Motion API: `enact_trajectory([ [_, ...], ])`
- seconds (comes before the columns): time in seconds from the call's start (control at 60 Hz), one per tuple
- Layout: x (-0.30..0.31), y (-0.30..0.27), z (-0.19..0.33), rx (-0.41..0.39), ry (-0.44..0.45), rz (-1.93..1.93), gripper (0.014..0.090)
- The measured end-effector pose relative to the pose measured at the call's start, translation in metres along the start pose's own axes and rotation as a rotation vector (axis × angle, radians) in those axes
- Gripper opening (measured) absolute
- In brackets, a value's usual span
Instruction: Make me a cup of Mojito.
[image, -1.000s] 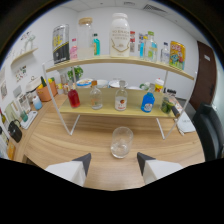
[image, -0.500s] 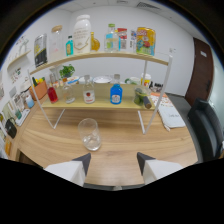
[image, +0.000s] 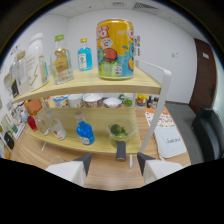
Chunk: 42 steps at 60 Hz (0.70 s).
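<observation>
- Gripper (image: 111, 164) is up close to a two-tier wooden shelf (image: 150, 89), fingers spread apart with nothing between them.
- Just ahead of the fingers, on the lower tier, sits a clear bowl of limes (image: 120, 131), and a small dark upright thing (image: 121, 151) stands at the tier's front edge before it.
- Beside the bowl, a blue bottle (image: 85, 132); further along that tier a clear bottle (image: 55, 129) and a red one (image: 32, 122).
- Behind them, a row of white cups (image: 92, 100) lines the back of the lower tier.
- Top tier: a big yellow can (image: 116, 49) stands nearest, then a light-blue bottle (image: 84, 55), an amber bottle (image: 60, 62) and a white jug (image: 35, 62).
- The shelf stands on a wooden table (image: 112, 175), white frame legs down to the top.
- Beyond the shelf's end lies a white bag (image: 168, 139); a dark chair (image: 210, 131) stands past it.
- White walls behind, a dark door (image: 202, 70) at the far side.
</observation>
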Motion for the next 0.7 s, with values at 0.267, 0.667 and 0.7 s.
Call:
enact_trajectory([
  [0.267, 0.017, -0.002, 0.043, -0.055, 0.033, 0.043, 0.0676],
  [0.667, 0.019, 0.004, 0.057, -0.105, 0.03, 0.083, 0.0177],
  [0.7, 0.019, 0.003, 0.056, -0.102, 0.029, 0.086, 0.0173],
])
